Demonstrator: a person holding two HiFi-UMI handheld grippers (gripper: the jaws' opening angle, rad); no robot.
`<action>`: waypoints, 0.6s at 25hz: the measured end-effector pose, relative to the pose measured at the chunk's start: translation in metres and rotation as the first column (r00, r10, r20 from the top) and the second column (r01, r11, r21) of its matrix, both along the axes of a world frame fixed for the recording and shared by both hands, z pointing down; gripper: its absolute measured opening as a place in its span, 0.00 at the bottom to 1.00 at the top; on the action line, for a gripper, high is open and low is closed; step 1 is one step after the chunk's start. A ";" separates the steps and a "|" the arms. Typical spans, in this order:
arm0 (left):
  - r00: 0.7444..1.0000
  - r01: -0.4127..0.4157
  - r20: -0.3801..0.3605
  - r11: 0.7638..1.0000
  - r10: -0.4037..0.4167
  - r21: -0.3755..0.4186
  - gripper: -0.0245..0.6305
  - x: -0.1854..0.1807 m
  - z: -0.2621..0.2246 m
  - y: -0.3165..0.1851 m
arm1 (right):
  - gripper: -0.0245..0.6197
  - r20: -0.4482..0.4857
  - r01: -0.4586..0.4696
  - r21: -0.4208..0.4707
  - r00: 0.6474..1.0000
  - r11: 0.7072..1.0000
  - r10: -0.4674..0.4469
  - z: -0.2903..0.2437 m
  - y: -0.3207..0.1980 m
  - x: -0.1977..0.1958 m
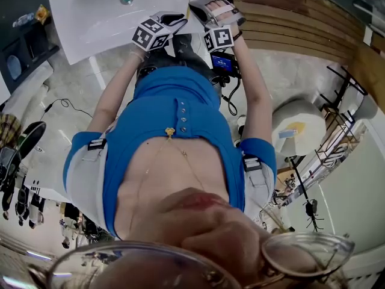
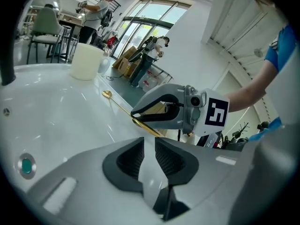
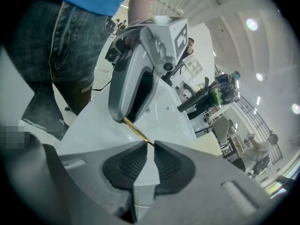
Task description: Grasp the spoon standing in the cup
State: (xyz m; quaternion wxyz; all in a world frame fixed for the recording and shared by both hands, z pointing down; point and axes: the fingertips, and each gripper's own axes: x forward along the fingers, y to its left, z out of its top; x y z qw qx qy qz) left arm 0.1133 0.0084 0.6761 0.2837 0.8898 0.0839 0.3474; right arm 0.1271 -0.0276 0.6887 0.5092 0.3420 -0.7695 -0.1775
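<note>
A thin gold spoon (image 2: 123, 108) lies low over the white table (image 2: 56, 107), its bowl far from me and its handle running towards both grippers. My right gripper (image 3: 150, 146) is shut on the spoon (image 3: 138, 131) at its tips. In the left gripper view the right gripper (image 2: 135, 115) sits on the spoon's middle. My left gripper (image 2: 149, 142) is open: a narrow gap shows bare table, and the handle's near end only reaches its tips. A cream cup (image 2: 86, 60) stands farther back with no spoon in it. In the head view both grippers (image 1: 179, 20) (image 1: 195, 8) meet at the table's (image 1: 102, 17) near edge.
A round green button (image 2: 26, 165) is set in the table near its left side. A dark upright thing (image 2: 7, 64) stands at the far left. My legs are close to the table edge (image 3: 61, 55). People, chairs and cardboard boxes (image 2: 125, 62) fill the room behind.
</note>
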 end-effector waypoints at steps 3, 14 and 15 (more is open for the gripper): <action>1.000 -0.012 0.007 1.000 0.012 -0.003 0.14 0.002 0.004 0.000 | 0.10 0.010 -0.006 -0.014 1.000 1.000 0.007 0.004 -0.002 0.001; 0.991 -0.086 0.101 0.996 0.082 0.027 0.19 0.006 0.015 0.010 | 0.12 0.025 0.014 -0.045 1.000 0.999 -0.013 0.019 0.001 -0.002; 0.991 -0.086 0.105 0.996 0.083 0.029 0.19 0.005 0.017 0.009 | 0.12 0.024 0.015 -0.047 1.000 0.999 -0.014 0.021 0.001 -0.003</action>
